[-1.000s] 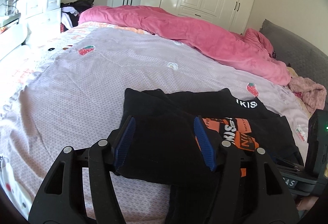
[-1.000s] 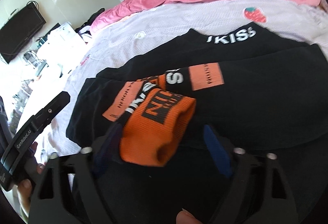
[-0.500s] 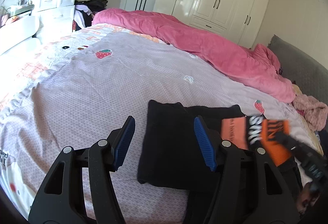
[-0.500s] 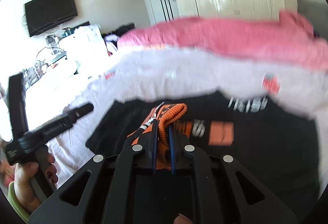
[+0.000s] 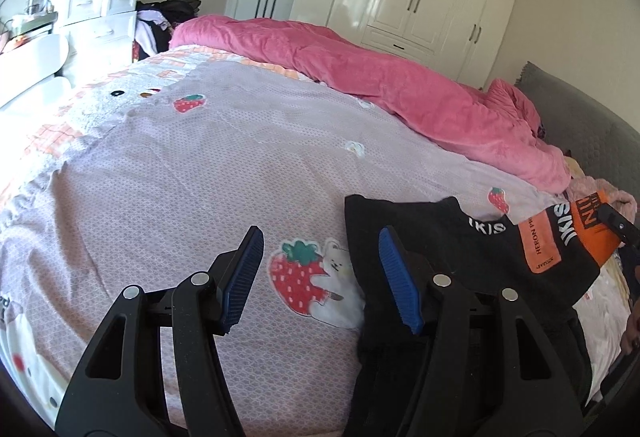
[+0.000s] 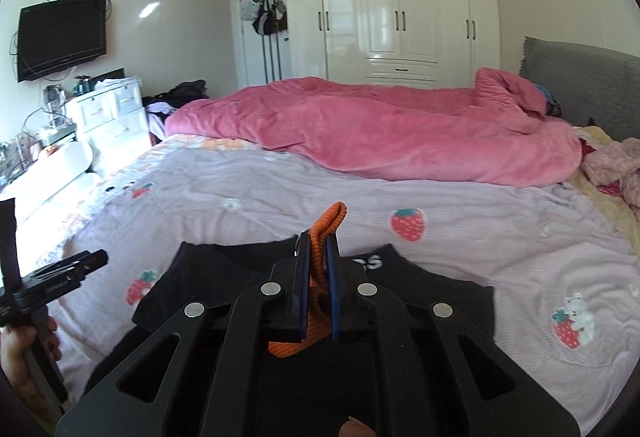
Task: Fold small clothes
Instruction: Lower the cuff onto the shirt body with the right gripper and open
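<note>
The black top (image 5: 460, 277) lies on the bed (image 5: 200, 177), on the lilac sheet near the front edge. White letters by its neck read "IKIS", and the rest of the word is hidden. An orange patch on it reads "HERON PR" with smaller letters below that are too small to read well. White letters "IKIS" show again on the sleeve. The sleeve ends in an orange cuff (image 6: 326, 233) with big black letters that may be "NI".

The right claw (image 6: 318, 257) is pressed together and pinches the orange cuff. The cuff pokes up between its two blue pads (image 6: 302, 277). From the left camera the cuff is lifted up off the bed at the right side, and the sleeve hangs from it.

The left claw (image 5: 320, 277) is spread wide and holds nothing. It has two blue pads too. Between them you see a picture of a strawberry with a little white bear (image 5: 316, 285) on the sheet. Its right pad is over the left edge of the black top.

In the left camera I count three strawberry pictures on the sheet. One big pink blanket (image 5: 380, 97) is heaped at the far side of the bed. One black TV (image 6: 62, 35) hangs on the wall. A hand (image 6: 24, 357) holds the left tool, which has small white writing I cannot read.
</note>
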Motion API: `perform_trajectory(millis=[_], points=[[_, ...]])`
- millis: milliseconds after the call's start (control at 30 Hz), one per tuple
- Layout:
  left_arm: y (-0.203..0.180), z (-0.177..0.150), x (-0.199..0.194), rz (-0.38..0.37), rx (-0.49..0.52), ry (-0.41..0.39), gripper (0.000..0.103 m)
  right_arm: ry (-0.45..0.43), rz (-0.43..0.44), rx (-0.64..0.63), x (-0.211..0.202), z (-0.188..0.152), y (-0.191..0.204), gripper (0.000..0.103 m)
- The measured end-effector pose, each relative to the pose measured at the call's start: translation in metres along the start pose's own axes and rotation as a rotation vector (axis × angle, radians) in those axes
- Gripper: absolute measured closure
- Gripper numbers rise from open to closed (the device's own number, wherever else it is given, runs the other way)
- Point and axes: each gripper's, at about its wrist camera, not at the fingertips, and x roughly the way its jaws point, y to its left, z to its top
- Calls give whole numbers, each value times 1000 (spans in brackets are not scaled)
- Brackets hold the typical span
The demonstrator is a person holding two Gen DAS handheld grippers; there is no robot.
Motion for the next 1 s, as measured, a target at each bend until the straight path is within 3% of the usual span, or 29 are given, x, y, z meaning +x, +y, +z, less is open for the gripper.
perform_trajectory(millis=[200,400,633,733,800,867,933,1000], points=[[-31,-6,7,-51,75,23,51,14,-51,17,0,-16,-24,97],[-87,-7,30,-120,184,69,51,37,-72,40,2,-29,-37,98],[-113,-42,92,-121,251,273,51,60,-121,47,3,-41,-53,103],[-109,-45,94,-126,239,278,51,90,-150,86,5,-48,-68,103],[-106,-45,92,-133,230,274,51,133,-111,140,9,-55,-76,99],[-105,-46,92,-134,230,273,51,186,-62,201,16,-66,-81,73],[-106,-46,91,-135,229,272,51,233,-46,218,24,-76,-79,57],[-106,-46,90,-140,225,271,51,286,-42,226,36,-87,-76,56]])
